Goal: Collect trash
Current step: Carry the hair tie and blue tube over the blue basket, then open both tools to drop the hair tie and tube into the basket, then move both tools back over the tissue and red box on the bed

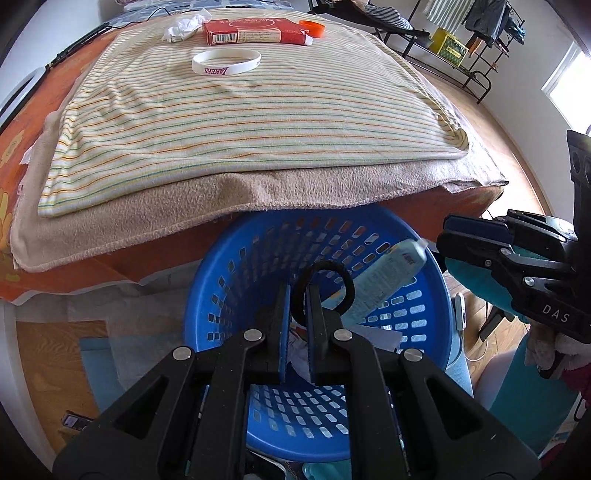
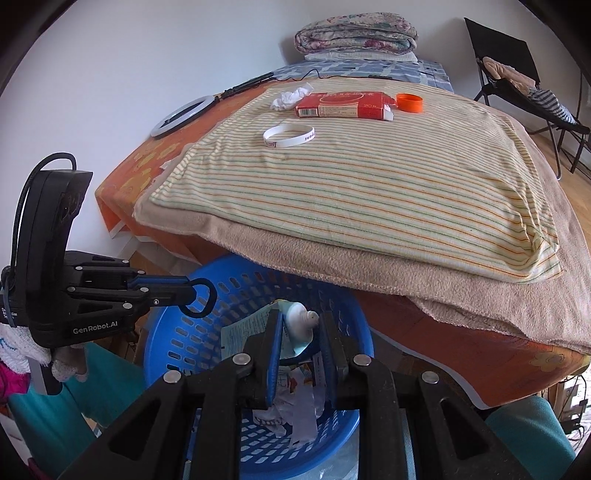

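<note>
Below the bed's edge stands a blue slotted basket [image 1: 221,280] [image 2: 166,332] with paper scraps at its bottom. Over it, my left gripper [image 1: 298,291] [image 2: 192,291] is shut on a black hair tie [image 1: 345,280] [image 2: 212,295], whose loop sticks out past the fingertips. My right gripper [image 2: 301,317] [image 1: 445,236] is shut on the cap end of a pale blue tube [image 2: 295,325] [image 1: 384,277], and the tube's body hangs down into the basket. Far back on the striped cloth lie crumpled tissue [image 1: 183,27], a red box [image 1: 255,31], an orange cap [image 1: 314,27] and a white wristband [image 1: 226,62].
The bed [image 2: 480,350] overhangs the basket's far side, draped in a beige blanket [image 2: 332,266] and the striped cloth [image 1: 258,122]. A ring light [image 2: 181,114] lies at the bed's far left. A folding chair [image 2: 517,74] stands at the right on the wood floor.
</note>
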A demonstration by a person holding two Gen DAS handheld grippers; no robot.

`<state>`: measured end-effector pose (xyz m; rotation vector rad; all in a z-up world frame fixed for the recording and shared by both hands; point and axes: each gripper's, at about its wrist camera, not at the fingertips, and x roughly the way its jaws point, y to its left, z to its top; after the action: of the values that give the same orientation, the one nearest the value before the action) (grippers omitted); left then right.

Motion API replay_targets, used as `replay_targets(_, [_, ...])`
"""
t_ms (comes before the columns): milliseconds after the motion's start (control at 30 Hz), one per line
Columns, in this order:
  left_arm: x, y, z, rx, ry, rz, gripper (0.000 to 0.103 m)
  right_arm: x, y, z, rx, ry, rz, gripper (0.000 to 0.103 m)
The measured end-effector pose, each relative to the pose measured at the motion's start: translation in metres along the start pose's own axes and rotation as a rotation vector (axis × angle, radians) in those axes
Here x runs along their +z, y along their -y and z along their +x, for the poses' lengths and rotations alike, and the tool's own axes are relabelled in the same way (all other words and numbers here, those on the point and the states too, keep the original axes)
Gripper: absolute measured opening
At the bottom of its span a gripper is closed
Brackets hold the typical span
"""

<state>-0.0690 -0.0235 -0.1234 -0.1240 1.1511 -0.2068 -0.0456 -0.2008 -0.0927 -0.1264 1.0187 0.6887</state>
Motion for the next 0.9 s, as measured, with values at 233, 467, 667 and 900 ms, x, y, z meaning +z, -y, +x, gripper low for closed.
replay_targets(233, [-0.0024, -0.0026, 0.005, 0.033, -0.016, -0.014, 0.045, -0.0005, -0.0008, 0.0063, 0.002, -0.028, 0.016, 0.048])
replay_targets(467, [-0.0018, -0.0048, 0.0049, 0.044, -0.015, -0.021, 0.057, 0.0001, 0.0019, 0.0075, -0.011, -0.037, 0.038, 0.073])
replay_targets(667, [-0.0001, -0.0074, 0.0044, 0.053, -0.011, -0.036, 0.065, 0.0017, 0.0045, 0.0074, -0.017, -0.039, 0.06, 0.088])
replay_targets(900, [0.0014, -0.0095, 0.0045, 0.055, -0.008, -0.048, 0.065, 0.0029, 0.0074, 0.0098, -0.034, -0.054, 0.083, 0.092])
